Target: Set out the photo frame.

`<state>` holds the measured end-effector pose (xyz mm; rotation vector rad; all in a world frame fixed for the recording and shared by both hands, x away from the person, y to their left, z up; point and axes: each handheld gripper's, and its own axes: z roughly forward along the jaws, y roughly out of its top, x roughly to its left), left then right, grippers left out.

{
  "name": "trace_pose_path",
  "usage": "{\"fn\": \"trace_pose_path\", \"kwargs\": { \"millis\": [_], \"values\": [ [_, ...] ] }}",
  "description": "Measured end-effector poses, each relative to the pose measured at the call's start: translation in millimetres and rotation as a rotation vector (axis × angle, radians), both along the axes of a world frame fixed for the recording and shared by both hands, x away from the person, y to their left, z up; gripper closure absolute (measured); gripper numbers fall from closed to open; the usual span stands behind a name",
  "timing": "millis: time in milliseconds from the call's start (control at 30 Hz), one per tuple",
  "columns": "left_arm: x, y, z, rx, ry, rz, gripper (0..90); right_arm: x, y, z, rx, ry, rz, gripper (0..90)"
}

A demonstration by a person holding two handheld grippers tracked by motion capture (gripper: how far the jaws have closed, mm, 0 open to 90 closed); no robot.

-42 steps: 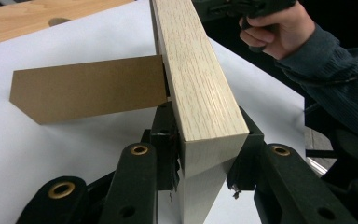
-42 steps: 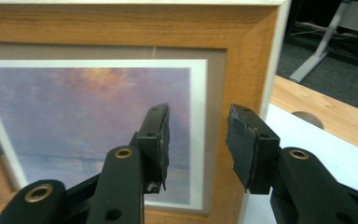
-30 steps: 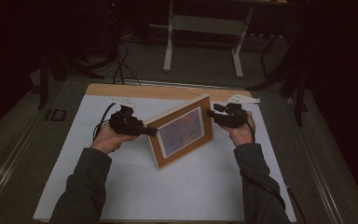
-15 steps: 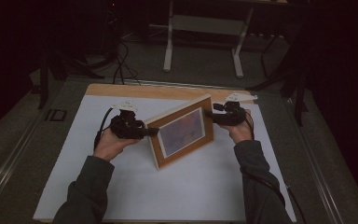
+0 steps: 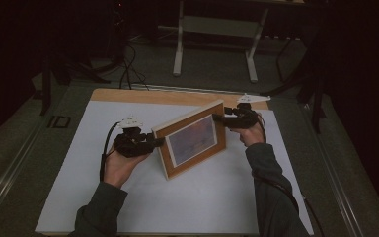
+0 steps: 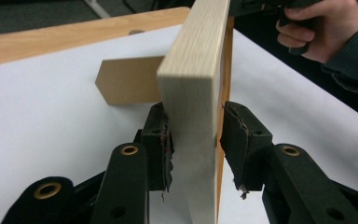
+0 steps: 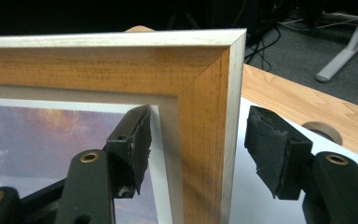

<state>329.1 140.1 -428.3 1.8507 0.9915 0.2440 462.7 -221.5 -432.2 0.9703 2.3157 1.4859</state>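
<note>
Both my hands have slid leftward across the sheet since a second ago, and the picture frame [image 5: 193, 139] has come with them. My right gripper [image 7: 193, 149] has just been opening — its jaws now stand released, the frame's top corner between them with a gap at each pad. My left gripper [image 6: 193, 147] has just eased closed a little; one pad looks to touch the frame's back, a sliver of light shows at the other, so I cannot tell if it grips. Frame stands upright on the white sheet [image 5: 79, 163], back stand [image 6: 126, 80] splayed behind — wooden table [image 5: 143, 96] beyond.
</note>
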Motion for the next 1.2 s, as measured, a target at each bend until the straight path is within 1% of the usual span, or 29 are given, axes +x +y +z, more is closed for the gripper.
{"fn": "trace_pose_path", "kwargs": {
  "millis": [67,100,167,233,300,433,700,900,933,967,1033,1067,1100,1133,1200],
  "values": [
    [-1.1,-0.8,0.0,0.002,-0.001,0.015,64.7,2.9,0.4,0.0,0.009,0.006,0.020,37.3],
    [-1.3,-1.1,0.1,0.003,0.001,0.021,65.7,4.2,0.5,0.0,0.022,0.014,0.027,37.3],
    [-0.8,-0.9,0.4,0.004,0.006,0.033,69.4,6.2,0.2,-0.2,0.030,0.020,0.045,37.3],
    [-0.2,-0.8,0.4,0.000,0.013,0.034,69.8,7.5,0.9,-0.8,0.032,0.024,0.061,35.7],
    [0.1,-1.2,1.0,0.005,0.015,0.035,70.0,9.4,1.3,-1.9,0.043,0.030,0.071,34.2],
    [2.3,-0.6,1.9,0.008,0.025,0.022,70.4,10.5,1.4,-3.1,0.064,0.044,0.086,36.2],
    [12.1,4.1,2.8,0.011,0.042,0.018,70.6,8.1,-0.7,-2.5,0.056,0.047,0.061,40.7],
    [23.0,8.9,3.3,0.014,0.044,0.015,70.4,5.1,-3.0,-1.9,0.049,0.044,0.038,45.5],
    [23.0,8.9,3.3,0.014,0.044,0.015,70.2,5.1,-3.0,-1.9,0.049,0.044,0.038,45.5],
    [27.0,10.6,3.1,0.008,0.045,0.011,70.2,4.8,-3.3,-1.9,0.049,0.043,0.034,46.2],
    [29.8,12.3,2.9,0.006,0.045,0.010,69.7,3.3,-4.3,-1.9,0.049,0.043,0.023,48.5],
    [34.2,14.7,2.5,-0.005,0.053,0.011,69.3,1.7,-5.6,-2.2,0.052,0.042,0.019,50.6],
    [34.2,14.7,2.5,-0.005,0.053,0.011,69.2,1.7,-5.6,-2.2,0.052,0.042,0.019,50.6],
    [38.1,16.3,2.3,-0.014,0.059,0.009,69.1,0.2,-6.5,-2.3,0.050,0.042,0.013,51.9],
    [41.5,17.7,2.5,-0.017,0.071,0.002,69.0,-1.2,-7.1,-2.4,0.049,0.041,0.006,52.8]
  ]
}}
